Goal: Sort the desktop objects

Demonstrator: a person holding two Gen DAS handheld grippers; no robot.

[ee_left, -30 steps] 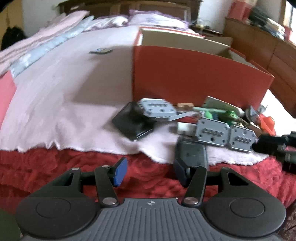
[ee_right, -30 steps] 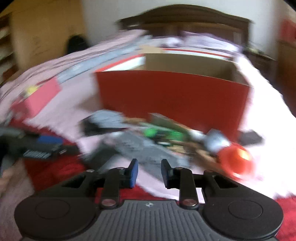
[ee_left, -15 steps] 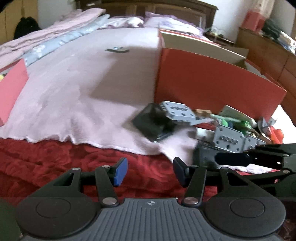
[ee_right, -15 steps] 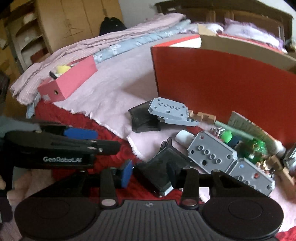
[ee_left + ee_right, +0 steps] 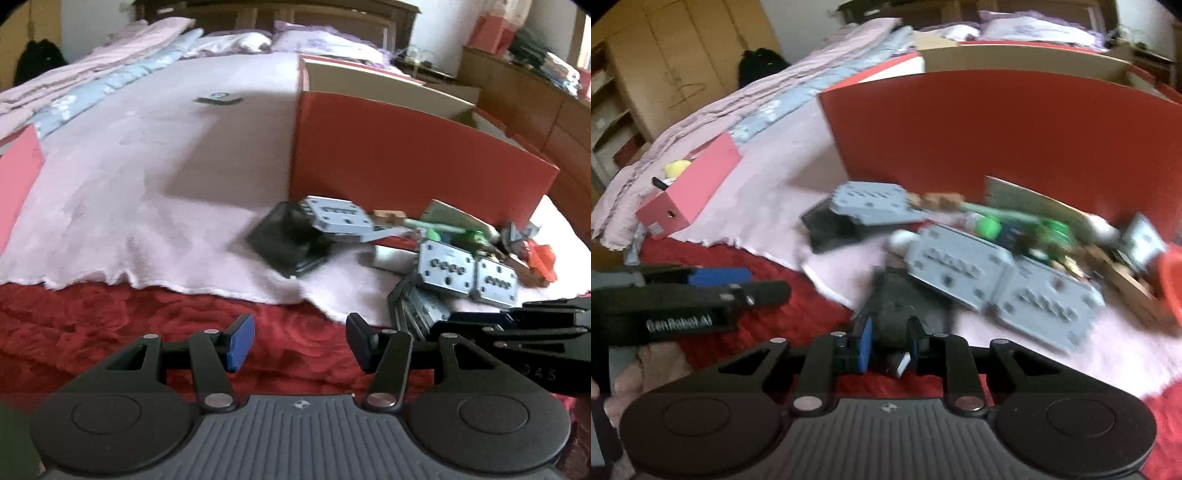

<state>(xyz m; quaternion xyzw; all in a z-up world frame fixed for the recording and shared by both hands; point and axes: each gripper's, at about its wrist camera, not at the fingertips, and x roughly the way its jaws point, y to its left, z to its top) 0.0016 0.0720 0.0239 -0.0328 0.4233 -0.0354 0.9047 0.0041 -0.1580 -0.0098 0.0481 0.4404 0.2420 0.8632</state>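
A pile of desktop objects lies on a pink cloth in front of a big red box (image 5: 406, 155): grey perforated blocks (image 5: 465, 273), a black case (image 5: 288, 240), green pieces and a red piece (image 5: 541, 258). My left gripper (image 5: 299, 343) is open and empty above the red bedspread, left of the pile. My right gripper (image 5: 886, 350) has its fingers closed on the near edge of a dark flat case (image 5: 905, 310), which also shows in the left wrist view (image 5: 410, 310). The right gripper (image 5: 517, 332) shows at the right of the left wrist view.
A small pink box (image 5: 690, 188) with a yellow object stands on the cloth at the left. A small dark item (image 5: 218, 99) lies far back on the cloth. Folded bedding lies at the far left, wooden furniture at the right. The left gripper (image 5: 683, 299) sits left of mine.
My right gripper has moved forward onto the dark flat case and closed on its edge. The left gripper stays open, its view shifted slightly.
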